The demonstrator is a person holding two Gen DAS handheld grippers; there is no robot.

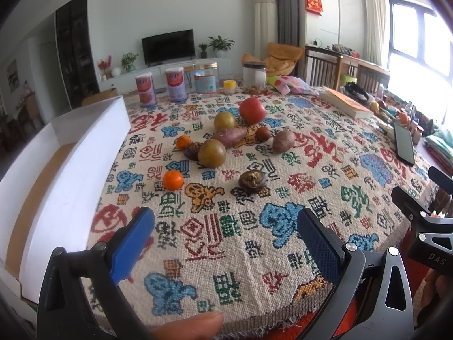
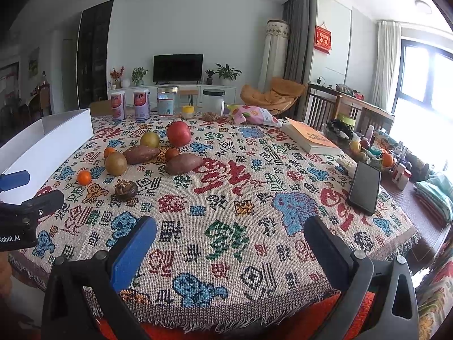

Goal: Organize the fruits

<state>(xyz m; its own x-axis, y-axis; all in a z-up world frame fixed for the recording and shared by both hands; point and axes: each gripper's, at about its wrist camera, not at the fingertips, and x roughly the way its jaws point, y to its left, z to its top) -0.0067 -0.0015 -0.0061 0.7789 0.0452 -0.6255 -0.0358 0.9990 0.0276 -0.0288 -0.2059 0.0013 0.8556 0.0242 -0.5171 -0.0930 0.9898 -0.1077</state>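
Observation:
A cluster of produce lies mid-table on the patterned cloth: a red apple [image 1: 252,110] [image 2: 178,133], two yellow-green round fruits [image 1: 211,153] [image 2: 116,163], two small oranges [image 1: 173,180] [image 2: 84,177], two sweet potatoes [image 1: 283,141] [image 2: 184,163], and a dark wrinkled fruit [image 1: 252,181] [image 2: 126,190]. A white open box [image 1: 70,164] [image 2: 48,138] stands at the table's left. My left gripper [image 1: 226,221] is open and empty near the front edge. My right gripper [image 2: 230,228] is open and empty, to its right.
Cans and jars [image 1: 205,78] line the far edge, with a snack bag [image 2: 252,115]. A book [image 2: 311,138] and a black phone [image 2: 364,187] lie at the right. Clutter and chairs stand beyond the right edge.

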